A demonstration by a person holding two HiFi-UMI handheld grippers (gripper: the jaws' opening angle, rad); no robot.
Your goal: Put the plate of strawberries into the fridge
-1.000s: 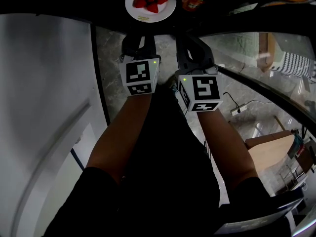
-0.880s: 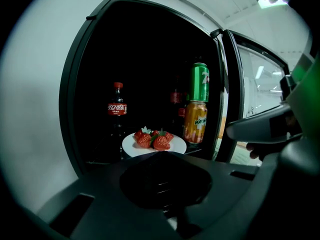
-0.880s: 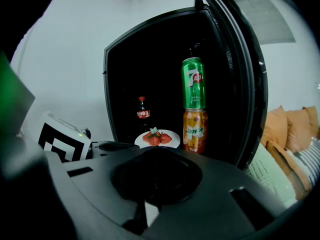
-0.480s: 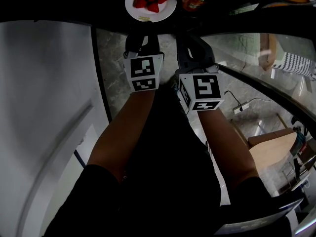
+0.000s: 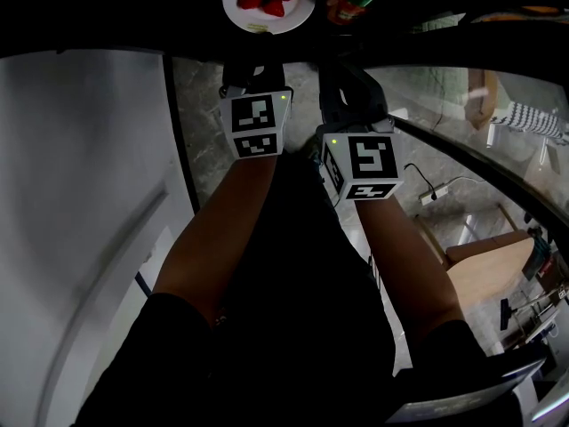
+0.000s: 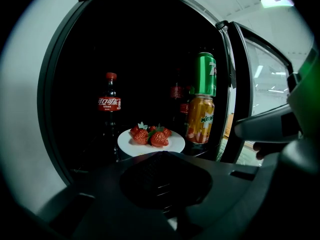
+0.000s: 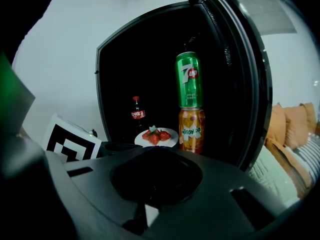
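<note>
A white plate [image 6: 170, 145] with several red strawberries [image 6: 150, 136] rests on a shelf inside the dark open fridge; it also shows in the head view as the plate [image 5: 293, 12] and in the right gripper view as the plate [image 7: 167, 133]. My left gripper [image 6: 162, 156] is just short of the plate's near rim, its jaws together with nothing between them. My right gripper [image 7: 157, 151] sits further back and to the right, also shut and empty. In the head view the left gripper [image 5: 249, 69] and the right gripper [image 5: 345, 76] are side by side below the plate.
A cola bottle [image 6: 109, 109] stands left of the plate. Right of it a green can [image 6: 205, 74] is stacked on an orange can [image 6: 199, 119]. The open glass fridge door [image 6: 252, 79] stands at the right, the white fridge wall [image 5: 80, 194] at the left.
My left gripper has moved forward toward the fridge shelf and plate. The right gripper has hardly moved. The plate sits a little higher in the head view.
</note>
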